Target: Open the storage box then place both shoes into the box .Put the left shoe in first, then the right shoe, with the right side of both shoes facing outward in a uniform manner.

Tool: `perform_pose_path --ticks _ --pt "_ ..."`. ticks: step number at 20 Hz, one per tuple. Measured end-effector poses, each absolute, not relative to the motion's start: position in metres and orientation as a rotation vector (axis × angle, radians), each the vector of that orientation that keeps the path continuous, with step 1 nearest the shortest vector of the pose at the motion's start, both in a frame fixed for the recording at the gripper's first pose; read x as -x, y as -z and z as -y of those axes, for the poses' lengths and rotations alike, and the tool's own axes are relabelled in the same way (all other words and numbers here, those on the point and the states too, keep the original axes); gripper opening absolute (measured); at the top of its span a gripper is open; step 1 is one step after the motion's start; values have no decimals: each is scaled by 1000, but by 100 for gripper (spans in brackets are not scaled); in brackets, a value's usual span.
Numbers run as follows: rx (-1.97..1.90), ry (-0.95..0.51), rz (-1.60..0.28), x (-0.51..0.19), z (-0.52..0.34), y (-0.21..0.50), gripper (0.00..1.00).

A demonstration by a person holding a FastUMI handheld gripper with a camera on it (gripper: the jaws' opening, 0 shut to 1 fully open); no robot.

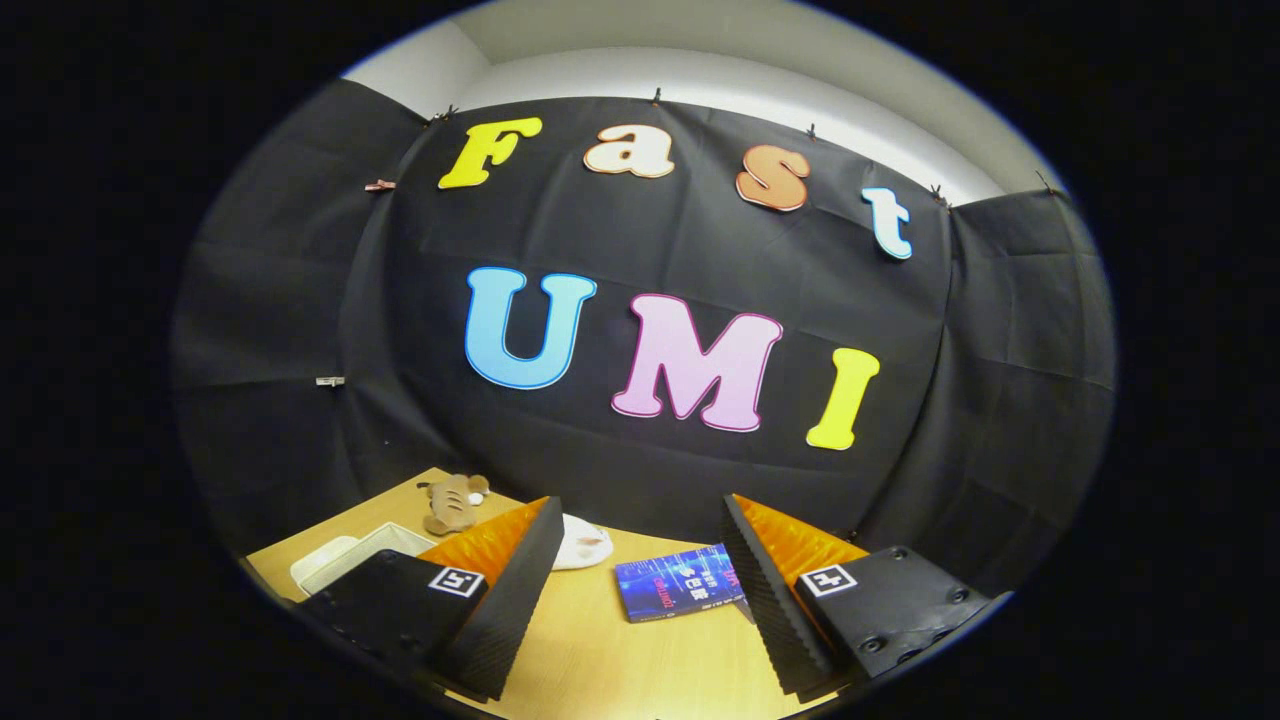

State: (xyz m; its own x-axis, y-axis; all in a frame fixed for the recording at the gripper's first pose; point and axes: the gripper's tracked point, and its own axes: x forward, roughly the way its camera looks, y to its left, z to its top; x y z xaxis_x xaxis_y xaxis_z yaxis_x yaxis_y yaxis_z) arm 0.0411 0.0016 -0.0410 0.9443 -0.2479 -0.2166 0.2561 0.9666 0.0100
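Observation:
My gripper [640,530] is held high above a wooden table [620,660] and points at the booth wall. Its two fingers stand wide apart with nothing between them. A white shoe-like object [585,545] lies on the table just beyond the left finger, partly hidden by it; I cannot tell which shoe it is. A white open tray or box [345,558] sits to the left of the left finger, its near part hidden behind the finger.
A blue book [678,583] lies flat on the table between the fingers, closer to the right one. A small brown plush toy [455,503] rests at the table's far left, near the wall. The black cloth wall rises close behind the table.

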Motion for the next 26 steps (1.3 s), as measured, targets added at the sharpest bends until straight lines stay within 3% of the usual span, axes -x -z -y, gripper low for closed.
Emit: perform_pose_path --ticks 11,26 --pt "-74 360 -217 25 40 61 98" --pt "-60 336 -242 24 31 67 98"
